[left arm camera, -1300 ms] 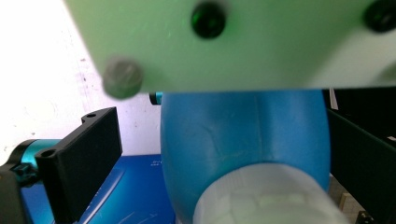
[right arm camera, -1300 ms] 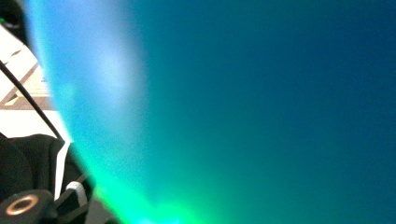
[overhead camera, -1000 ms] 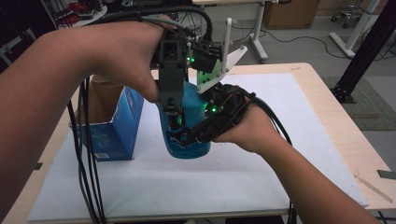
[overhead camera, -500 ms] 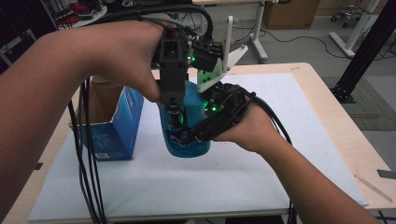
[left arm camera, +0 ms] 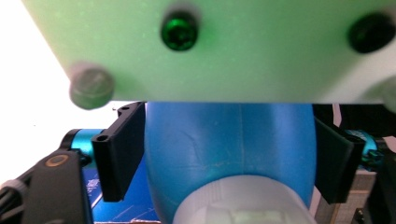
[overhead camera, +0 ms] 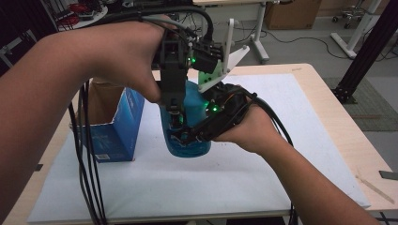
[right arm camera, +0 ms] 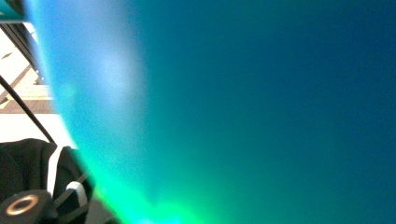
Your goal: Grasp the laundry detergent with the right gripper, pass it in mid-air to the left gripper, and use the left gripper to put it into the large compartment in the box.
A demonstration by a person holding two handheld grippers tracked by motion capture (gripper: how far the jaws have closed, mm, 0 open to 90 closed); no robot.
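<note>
A blue bottle (overhead camera: 187, 146) stands upright on the white mat (overhead camera: 281, 154). My left gripper (overhead camera: 176, 117) comes down on it from above. In the left gripper view its two black jaws lie against either side of the bottle (left arm camera: 229, 149), just beyond the white cap; they have just been closing, and the left gripper (left arm camera: 226, 119) now grips it. My right gripper (overhead camera: 187, 136) reaches in from the right and is shut on the bottle's lower body. In the right gripper view the bottle's blue wall (right arm camera: 257, 102) is blurred and very close.
An open blue box (overhead camera: 112, 126) stands on the mat just left of the bottle. Black cables (overhead camera: 89, 178) hang from the left hand over the mat's left part. A pale plate (left arm camera: 224, 46), lit green, lies across the top of the left gripper view.
</note>
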